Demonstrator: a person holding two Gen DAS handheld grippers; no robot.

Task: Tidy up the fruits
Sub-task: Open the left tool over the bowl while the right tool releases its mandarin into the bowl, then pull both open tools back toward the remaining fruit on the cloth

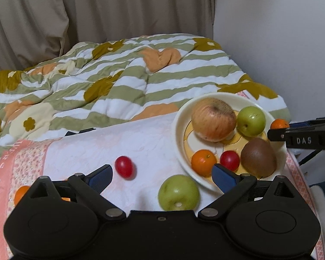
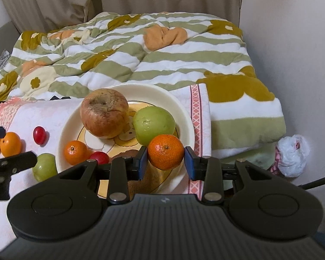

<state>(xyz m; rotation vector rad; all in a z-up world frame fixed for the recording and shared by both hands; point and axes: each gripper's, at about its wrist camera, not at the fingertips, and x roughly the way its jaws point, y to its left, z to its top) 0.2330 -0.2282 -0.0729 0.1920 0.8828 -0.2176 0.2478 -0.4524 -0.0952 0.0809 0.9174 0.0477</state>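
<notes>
A cream plate (image 1: pixel 179 130) (image 2: pixel 179 108) on a white and pink cloth holds a red apple (image 1: pixel 213 119) (image 2: pixel 104 112), a green fruit (image 1: pixel 251 120) (image 2: pixel 153 123), a kiwi (image 1: pixel 259 157), a small mandarin (image 1: pixel 203 162) (image 2: pixel 75 152) and a red cherry tomato (image 1: pixel 229 160) (image 2: pixel 99 157). My right gripper (image 2: pixel 165 159) is shut on a mandarin (image 2: pixel 165 151) (image 1: pixel 279 124) above the plate's near right rim. My left gripper (image 1: pixel 162 174) is open over the cloth; a green fruit (image 1: pixel 178 192) (image 2: pixel 44 166) lies between its fingers. A red tomato (image 1: pixel 124 166) (image 2: pixel 40 135) lies beside it.
More mandarins (image 1: pixel 21 194) (image 2: pixel 10 144) lie at the cloth's left end. A striped flowered blanket (image 1: pixel 119 82) covers the bed behind. Curtains hang at the back and a wall stands to the right. A crumpled white bag (image 2: pixel 292 156) lies right of the cloth.
</notes>
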